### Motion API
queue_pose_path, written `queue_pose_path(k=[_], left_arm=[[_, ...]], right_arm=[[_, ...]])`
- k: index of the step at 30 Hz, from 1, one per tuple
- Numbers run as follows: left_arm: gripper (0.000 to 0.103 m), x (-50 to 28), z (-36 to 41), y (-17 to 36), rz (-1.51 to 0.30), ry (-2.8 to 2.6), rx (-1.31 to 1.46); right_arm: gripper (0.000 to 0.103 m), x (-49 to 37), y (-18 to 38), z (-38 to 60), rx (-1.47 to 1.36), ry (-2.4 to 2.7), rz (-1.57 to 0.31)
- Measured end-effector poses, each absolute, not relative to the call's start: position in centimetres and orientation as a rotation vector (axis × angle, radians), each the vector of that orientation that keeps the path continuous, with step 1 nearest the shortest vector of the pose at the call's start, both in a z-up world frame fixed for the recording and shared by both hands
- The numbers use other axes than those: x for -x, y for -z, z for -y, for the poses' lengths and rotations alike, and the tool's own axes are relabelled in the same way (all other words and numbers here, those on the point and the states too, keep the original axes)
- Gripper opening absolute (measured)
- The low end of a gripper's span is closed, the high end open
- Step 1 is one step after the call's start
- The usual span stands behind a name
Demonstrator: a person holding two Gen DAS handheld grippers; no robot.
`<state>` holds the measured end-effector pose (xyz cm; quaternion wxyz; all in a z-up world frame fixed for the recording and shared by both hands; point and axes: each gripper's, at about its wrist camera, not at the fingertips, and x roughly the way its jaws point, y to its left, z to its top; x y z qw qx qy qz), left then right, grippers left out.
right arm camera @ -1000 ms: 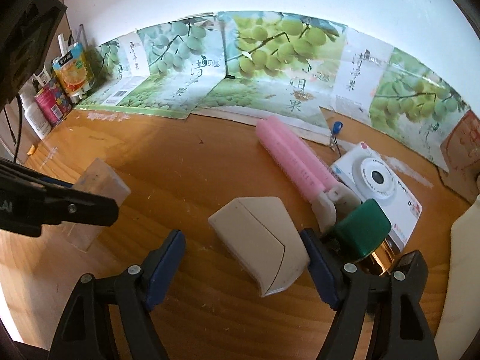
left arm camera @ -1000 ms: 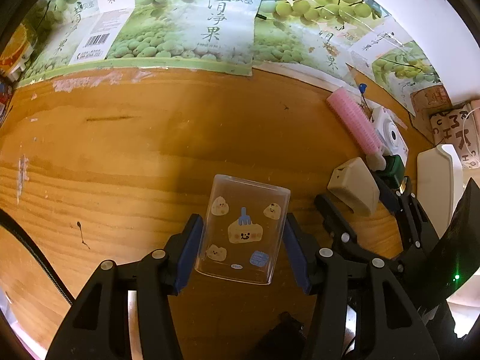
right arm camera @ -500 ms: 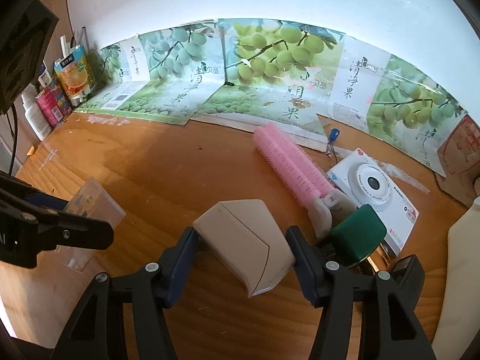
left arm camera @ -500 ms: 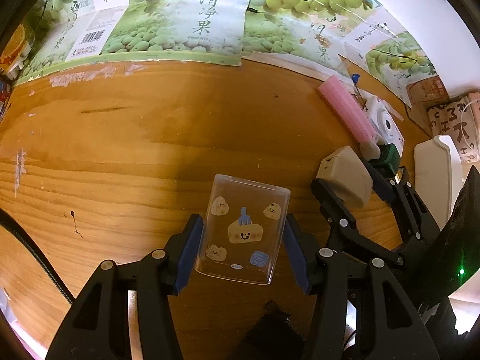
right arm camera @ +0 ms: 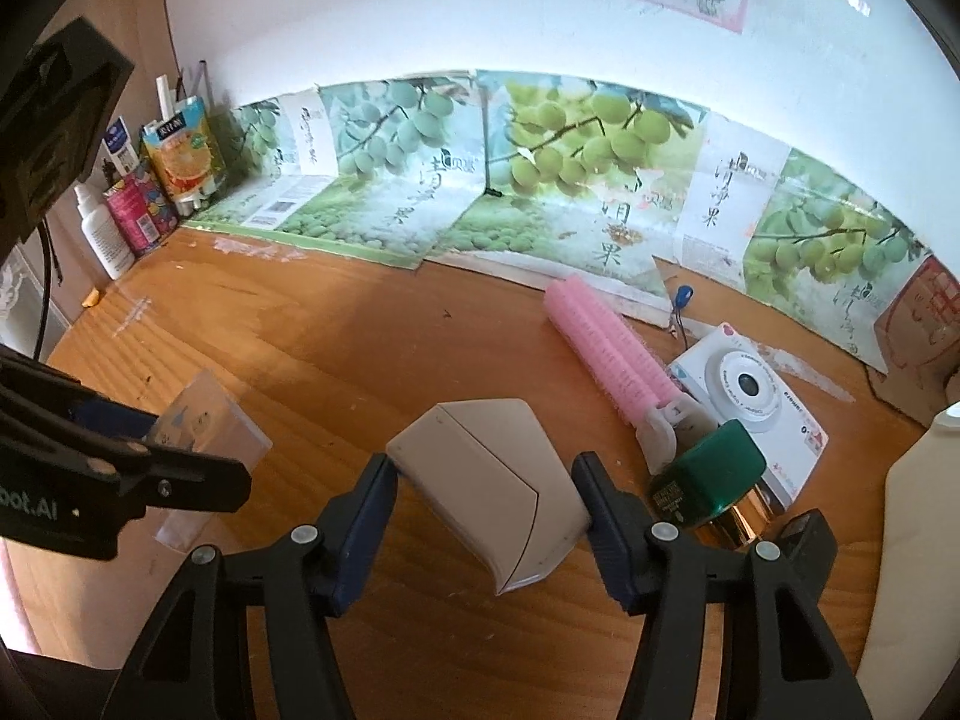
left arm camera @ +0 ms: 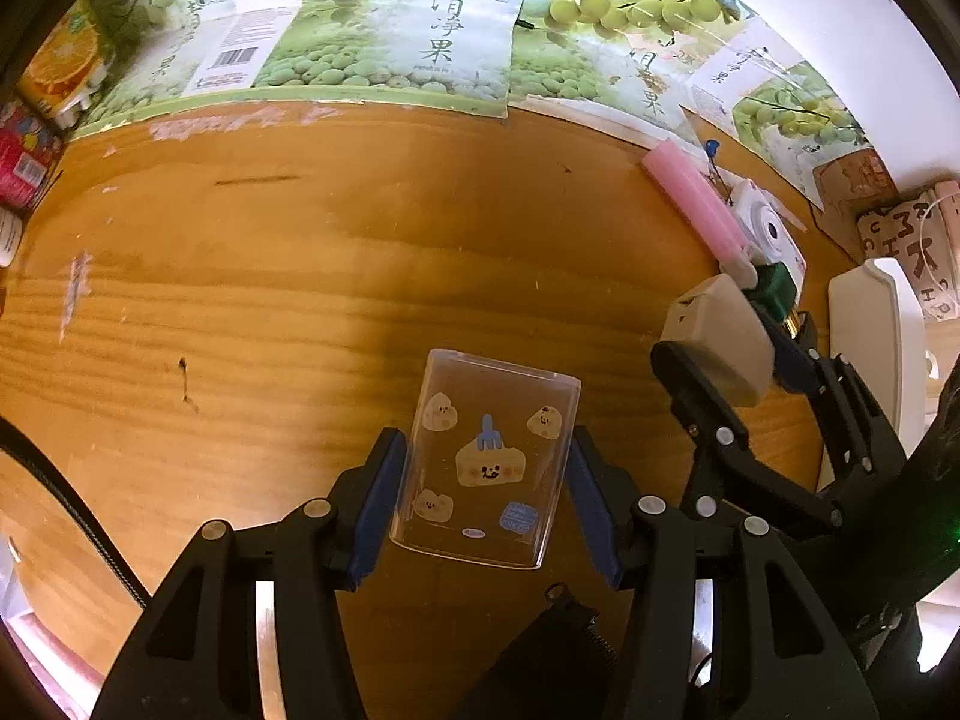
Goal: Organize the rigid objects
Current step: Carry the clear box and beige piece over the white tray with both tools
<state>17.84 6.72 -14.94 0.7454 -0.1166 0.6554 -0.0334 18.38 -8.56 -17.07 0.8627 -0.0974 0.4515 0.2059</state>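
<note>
Worktop (left arm camera: 240,300) of wood, two grasps. Left tongs (left arm camera: 485,492) clench a clear decorated box (left arm camera: 486,456) above the boards; right tongs (right arm camera: 486,516) grip a beige case (right arm camera: 492,480) beside a pink roller (right arm camera: 606,348), white camera (right arm camera: 750,390) and green-capped bottle (right arm camera: 714,474).

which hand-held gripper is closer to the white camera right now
Right. The right hand-held gripper, clamped on the beige case, sits just beside the white camera. The left hand-held gripper, holding the clear box, is farther off.
</note>
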Motion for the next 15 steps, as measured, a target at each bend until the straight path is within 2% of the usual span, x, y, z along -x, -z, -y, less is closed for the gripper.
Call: queue_pose_path(k=[15], left_arm=[[0.058, -12.7, -4.0, 12.5, -1.397, 0.051, 0.244]], right_arm=[[0.061, -13.4, 12.4, 10.8, 0.193, -0.462, -0.869]])
